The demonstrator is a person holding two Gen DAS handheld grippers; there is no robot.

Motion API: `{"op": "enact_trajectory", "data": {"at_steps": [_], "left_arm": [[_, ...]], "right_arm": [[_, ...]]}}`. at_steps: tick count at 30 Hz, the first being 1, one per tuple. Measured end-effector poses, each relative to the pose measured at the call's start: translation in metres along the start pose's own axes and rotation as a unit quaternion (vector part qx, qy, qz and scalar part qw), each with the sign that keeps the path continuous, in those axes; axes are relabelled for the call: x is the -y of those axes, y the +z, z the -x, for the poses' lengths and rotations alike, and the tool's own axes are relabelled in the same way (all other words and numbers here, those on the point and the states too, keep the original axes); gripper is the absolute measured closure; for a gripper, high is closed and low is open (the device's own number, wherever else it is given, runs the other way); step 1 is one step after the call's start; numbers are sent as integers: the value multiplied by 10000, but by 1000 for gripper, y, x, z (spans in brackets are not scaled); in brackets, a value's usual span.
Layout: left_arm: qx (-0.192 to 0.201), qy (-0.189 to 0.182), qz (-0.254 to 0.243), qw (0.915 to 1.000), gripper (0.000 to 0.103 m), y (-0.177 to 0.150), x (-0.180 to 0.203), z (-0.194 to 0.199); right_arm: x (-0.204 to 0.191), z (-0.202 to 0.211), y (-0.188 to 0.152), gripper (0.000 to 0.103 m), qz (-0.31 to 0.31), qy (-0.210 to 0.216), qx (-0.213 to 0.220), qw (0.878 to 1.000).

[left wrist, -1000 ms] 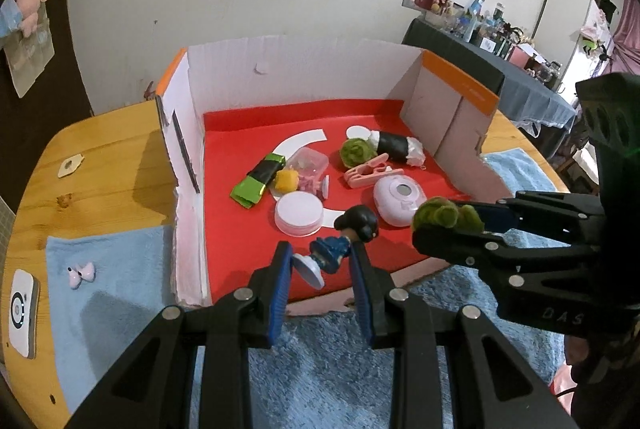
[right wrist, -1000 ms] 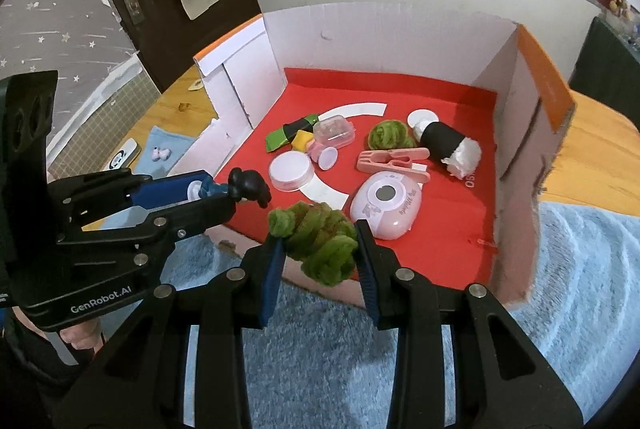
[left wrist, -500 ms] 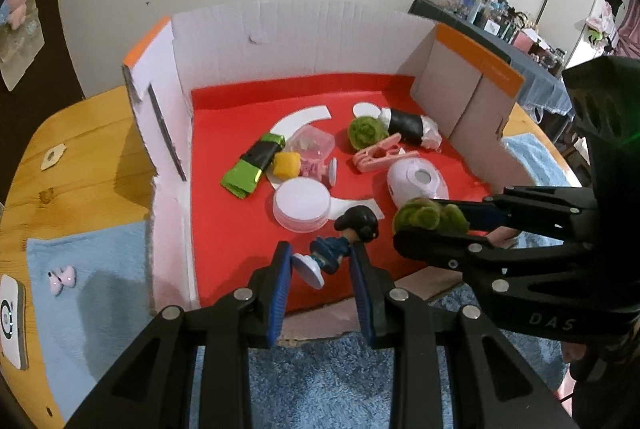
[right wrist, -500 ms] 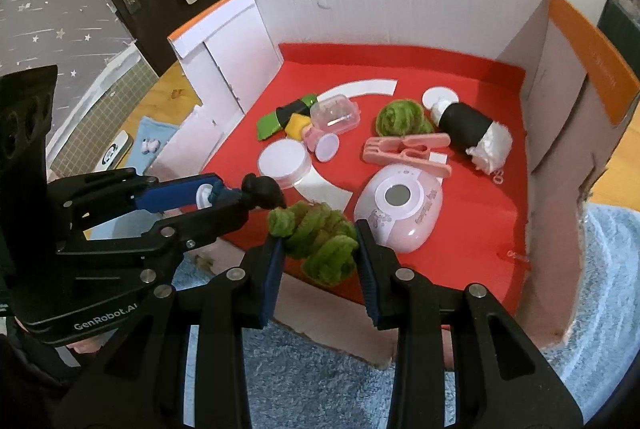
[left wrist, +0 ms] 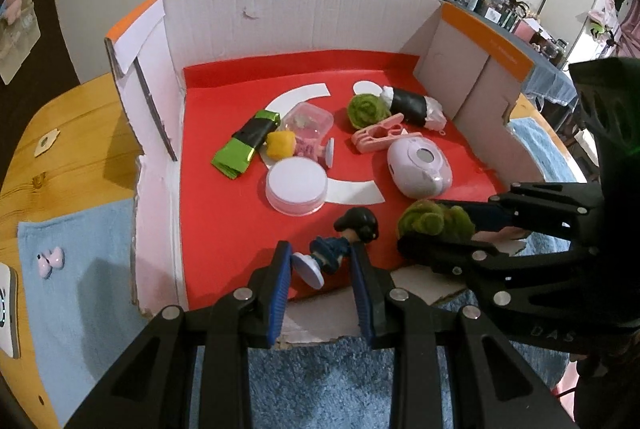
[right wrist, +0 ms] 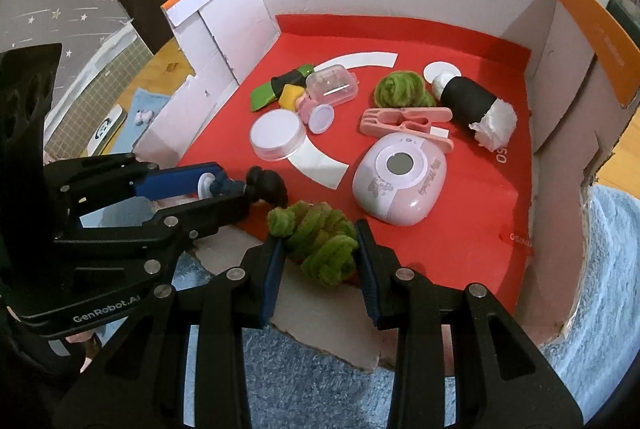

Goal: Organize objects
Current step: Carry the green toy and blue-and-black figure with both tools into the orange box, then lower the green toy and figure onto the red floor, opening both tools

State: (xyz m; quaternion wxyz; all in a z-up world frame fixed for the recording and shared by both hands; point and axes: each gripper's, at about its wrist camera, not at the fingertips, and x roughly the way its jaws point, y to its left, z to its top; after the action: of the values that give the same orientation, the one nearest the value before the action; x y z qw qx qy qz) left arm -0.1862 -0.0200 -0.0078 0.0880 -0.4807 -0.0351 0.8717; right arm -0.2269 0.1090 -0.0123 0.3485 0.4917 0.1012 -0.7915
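Note:
My left gripper [left wrist: 320,259] is shut on a small figurine [left wrist: 340,243] with black hair, blue body and a white round base, held over the front edge of the red-floored cardboard box [left wrist: 224,213]. To its right, my right gripper [right wrist: 320,235] is shut on a green fuzzy bundle [right wrist: 316,237], also above the box's front edge. Each gripper shows in the other's view: the left gripper [right wrist: 224,187] with the figurine [right wrist: 260,183], the right gripper [left wrist: 420,229] with the green bundle [left wrist: 434,221].
Inside the box lie a pink oval device [right wrist: 400,177], a pink clip [right wrist: 404,121], another green fuzzy ball [right wrist: 400,89], a black-and-white roll [right wrist: 472,101], a round white lid [right wrist: 276,133], a clear case [right wrist: 332,85] and a green-black packet [left wrist: 246,145]. Blue towels [left wrist: 72,269] cover the wooden table.
Both grippers have come down and closer to the box's front edge, still holding the figurine and the green bundle. The box now fills more of both views.

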Motion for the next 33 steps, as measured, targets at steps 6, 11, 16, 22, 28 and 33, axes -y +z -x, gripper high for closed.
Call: {"op": "enact_trajectory", "data": {"at_steps": [6, 11, 16, 22, 28, 33], "left_arm": [[-6, 76, 20, 10000, 72, 11, -7, -2], [27, 82, -56, 9999, 72, 17, -5, -3], [-56, 128, -166, 9998, 72, 23, -4, -14], [-36, 143, -80, 9999, 72, 27, -9, -22], [38, 166, 19, 9999, 72, 28, -14, -24], [45, 172, 28, 9998, 72, 28, -13, -24]], "right_arm": [[7, -3, 4, 71, -110, -153, -43, 9998], [9, -2, 6, 71, -135, -263, -33, 9996], [17, -1, 7, 71, -213, -365, 52, 9991], [22, -2, 12, 71, -161, -645, 181, 9976], [24, -5, 15, 71, -130, -762, 224, 9968], [25, -5, 16, 69, -141, -752, 234, 9968]]}}
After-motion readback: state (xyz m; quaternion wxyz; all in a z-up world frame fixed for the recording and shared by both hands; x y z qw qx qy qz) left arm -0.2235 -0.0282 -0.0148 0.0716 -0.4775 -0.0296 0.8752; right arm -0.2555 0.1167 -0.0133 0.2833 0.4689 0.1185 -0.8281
